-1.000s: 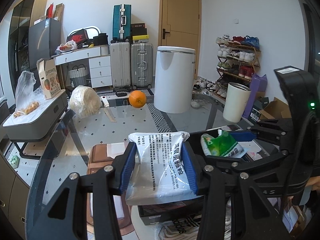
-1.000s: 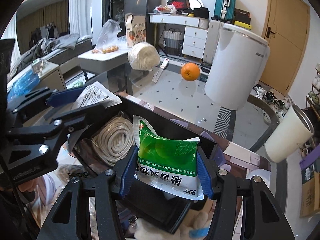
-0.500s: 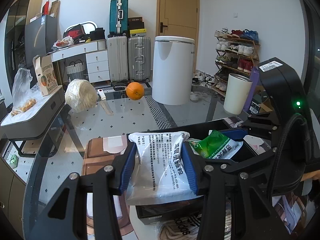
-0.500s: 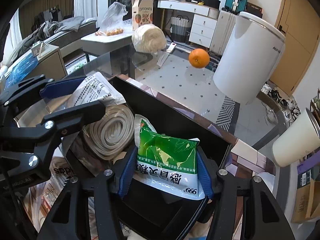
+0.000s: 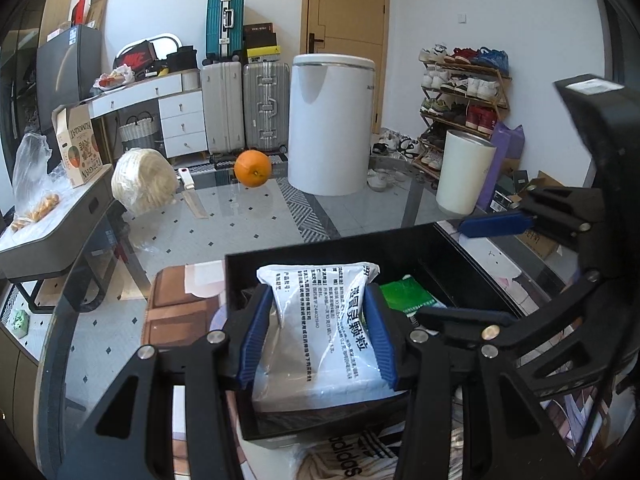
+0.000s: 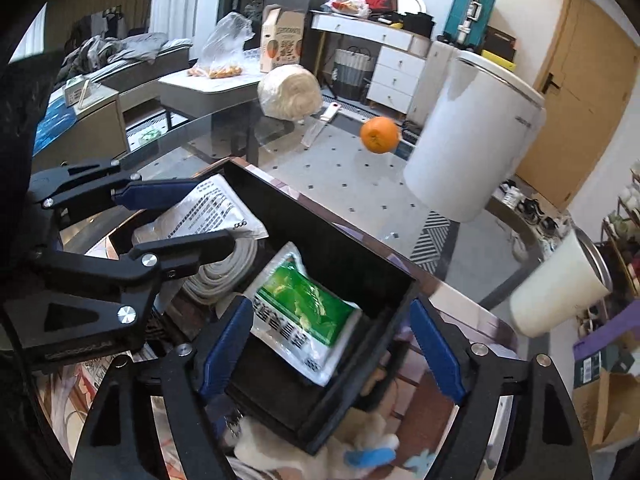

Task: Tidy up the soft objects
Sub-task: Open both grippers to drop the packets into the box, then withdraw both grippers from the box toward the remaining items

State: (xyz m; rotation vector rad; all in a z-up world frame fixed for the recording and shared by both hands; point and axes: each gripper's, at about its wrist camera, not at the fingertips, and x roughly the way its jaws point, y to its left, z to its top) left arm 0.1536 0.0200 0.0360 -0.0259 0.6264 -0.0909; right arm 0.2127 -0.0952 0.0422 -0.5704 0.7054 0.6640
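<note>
Black bin (image 6: 360,252): right gripper (image 6: 332,344), jaws just opened wide, green packet (image 6: 308,312) dropped inside. Left gripper (image 5: 316,340) clamps white packet (image 5: 328,320); lower fully before releasing.

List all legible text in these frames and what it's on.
"adidas", upside down: fabric under the black box.
"999": white packet in the left gripper.
Chinese print on white packet and green packet: too blurred to read.
Fruit carton lettering: unreadable.
</note>
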